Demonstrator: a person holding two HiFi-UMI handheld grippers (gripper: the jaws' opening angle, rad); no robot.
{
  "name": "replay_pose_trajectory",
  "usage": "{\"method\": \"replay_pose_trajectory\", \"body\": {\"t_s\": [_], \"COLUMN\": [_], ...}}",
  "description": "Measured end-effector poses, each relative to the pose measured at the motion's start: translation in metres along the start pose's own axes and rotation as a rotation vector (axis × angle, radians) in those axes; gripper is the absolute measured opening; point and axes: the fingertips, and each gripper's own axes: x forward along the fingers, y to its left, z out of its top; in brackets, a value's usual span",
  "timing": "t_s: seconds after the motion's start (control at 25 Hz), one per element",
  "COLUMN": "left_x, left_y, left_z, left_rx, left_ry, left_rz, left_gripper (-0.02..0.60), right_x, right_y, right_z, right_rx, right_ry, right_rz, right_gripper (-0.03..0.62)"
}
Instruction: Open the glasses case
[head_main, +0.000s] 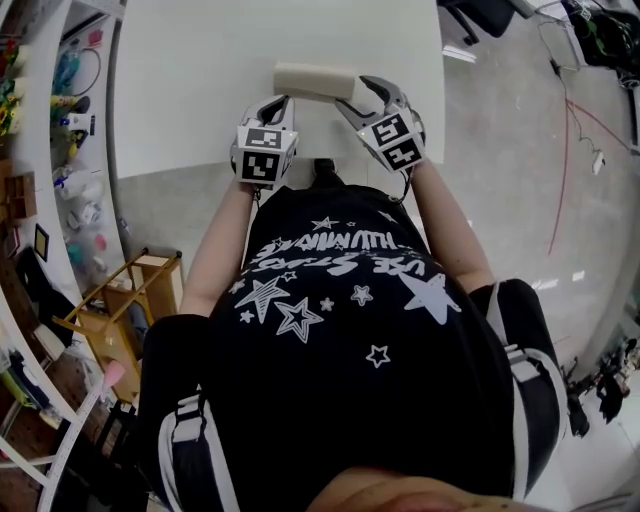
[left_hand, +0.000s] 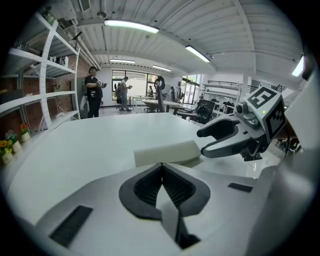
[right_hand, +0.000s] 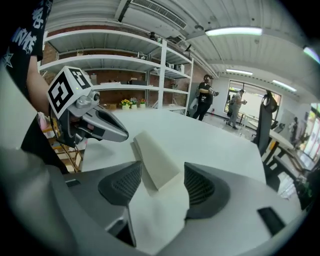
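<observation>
A cream glasses case (head_main: 313, 82) lies shut on the white table (head_main: 200, 90), close to its near edge. My left gripper (head_main: 281, 101) hovers just short of the case's left part; in the left gripper view its jaws (left_hand: 161, 167) are shut with nothing between them, and the case (left_hand: 167, 151) lies right in front of them. My right gripper (head_main: 358, 95) is at the case's right end. In the right gripper view it (right_hand: 162, 173) stands open, and the end of the case (right_hand: 154, 159) lies between the two pads with a gap on the right side.
The table's near edge runs just below both grippers. Shelves (head_main: 40, 150) with small items line the left wall, and a wooden stool (head_main: 130, 290) stands beside them. Two people (left_hand: 93, 92) stand far off at the back of the room.
</observation>
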Motion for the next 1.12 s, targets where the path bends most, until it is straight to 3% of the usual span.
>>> {"method": "replay_pose_trajectory", "body": {"t_s": [0.48, 1.12], "left_x": [0.026, 0.03], "left_y": [0.009, 0.012], "left_z": [-0.012, -0.015], "left_rx": [-0.004, -0.015], "left_ry": [0.087, 0.077], "left_rz": [0.06, 0.085], "left_gripper": [0.012, 0.012], "right_x": [0.023, 0.03], "right_y": [-0.003, -0.005], "right_z": [-0.007, -0.007], "right_rx": [-0.09, -0.189], "right_ry": [0.035, 0.053], "right_rz": [0.07, 0.119], "right_gripper": [0.284, 0.284]}}
